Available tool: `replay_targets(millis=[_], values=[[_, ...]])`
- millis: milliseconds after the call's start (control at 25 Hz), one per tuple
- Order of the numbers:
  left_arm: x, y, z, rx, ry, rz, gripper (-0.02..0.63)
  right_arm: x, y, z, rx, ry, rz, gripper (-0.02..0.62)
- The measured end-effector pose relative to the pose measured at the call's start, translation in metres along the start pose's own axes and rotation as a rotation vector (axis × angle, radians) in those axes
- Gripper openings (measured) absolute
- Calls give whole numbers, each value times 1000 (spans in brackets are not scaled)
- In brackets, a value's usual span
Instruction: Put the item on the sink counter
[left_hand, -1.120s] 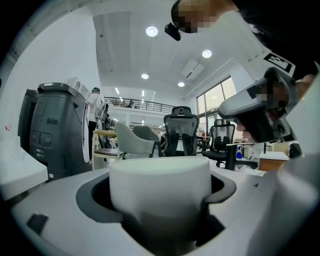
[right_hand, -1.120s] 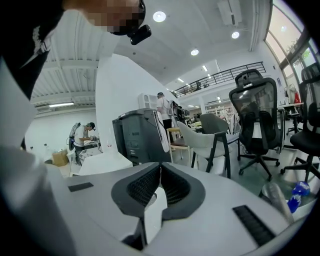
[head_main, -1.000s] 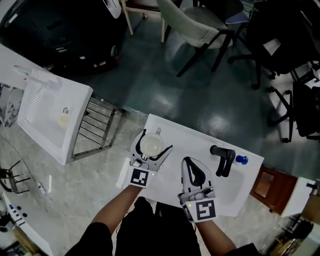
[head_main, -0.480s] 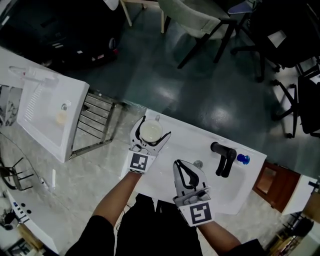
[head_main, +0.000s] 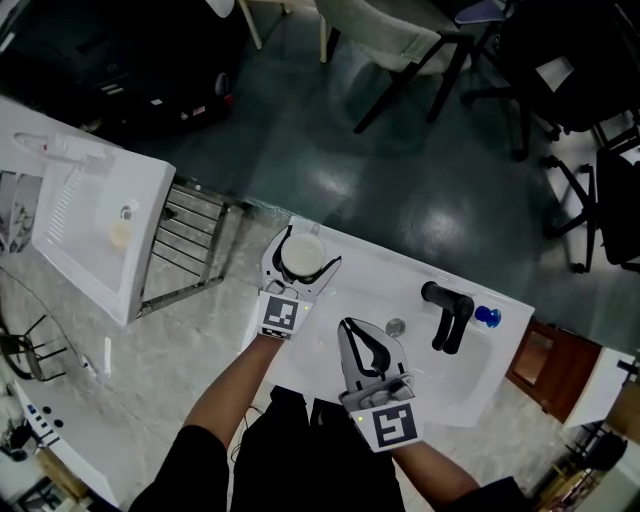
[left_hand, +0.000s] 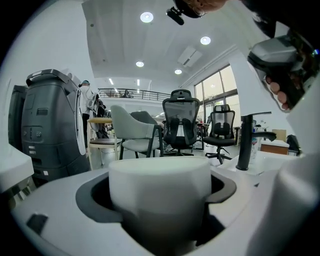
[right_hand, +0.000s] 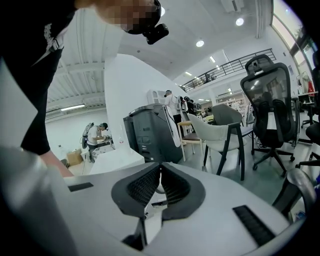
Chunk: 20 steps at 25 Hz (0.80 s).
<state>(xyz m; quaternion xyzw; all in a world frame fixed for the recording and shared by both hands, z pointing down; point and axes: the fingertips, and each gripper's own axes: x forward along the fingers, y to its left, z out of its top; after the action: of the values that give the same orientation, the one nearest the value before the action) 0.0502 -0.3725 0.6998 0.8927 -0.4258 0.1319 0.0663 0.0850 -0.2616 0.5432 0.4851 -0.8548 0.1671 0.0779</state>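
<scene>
A white cup with a small handle at its far side sits between the jaws of my left gripper, which is shut on it. Cup and gripper are over the left end of the white sink counter, close to its far edge; whether the cup touches the counter I cannot tell. In the left gripper view the cup fills the gap of the left gripper. My right gripper is shut and holds nothing, above the counter's near edge. Its ribbed pads meet in the right gripper view.
A black faucet, a blue knob and a drain lie to the right on the counter. A second white sink unit and a metal rack stand to the left. Chairs stand beyond on the dark floor.
The left gripper has carried the cup slightly farther toward the counter's far edge. The right gripper has drawn left and back toward the person, still shut.
</scene>
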Motion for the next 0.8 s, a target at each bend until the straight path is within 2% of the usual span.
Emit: replay_targets(millis=[280, 520, 680, 800], values=[[9, -6, 3, 25, -23, -23, 456, 4, -13, -10, -22, 18, -28, 33], [15, -9, -1, 56, 9, -84, 456, -1, -7, -19, -27, 32, -1, 33], [9, -7, -6, 54, 37, -130, 457, -7, -13, -18, -36, 43, -12, 34], [8, -9, -10, 93, 67, -153, 457, -13, -21, -15, -31, 44, -31, 34]])
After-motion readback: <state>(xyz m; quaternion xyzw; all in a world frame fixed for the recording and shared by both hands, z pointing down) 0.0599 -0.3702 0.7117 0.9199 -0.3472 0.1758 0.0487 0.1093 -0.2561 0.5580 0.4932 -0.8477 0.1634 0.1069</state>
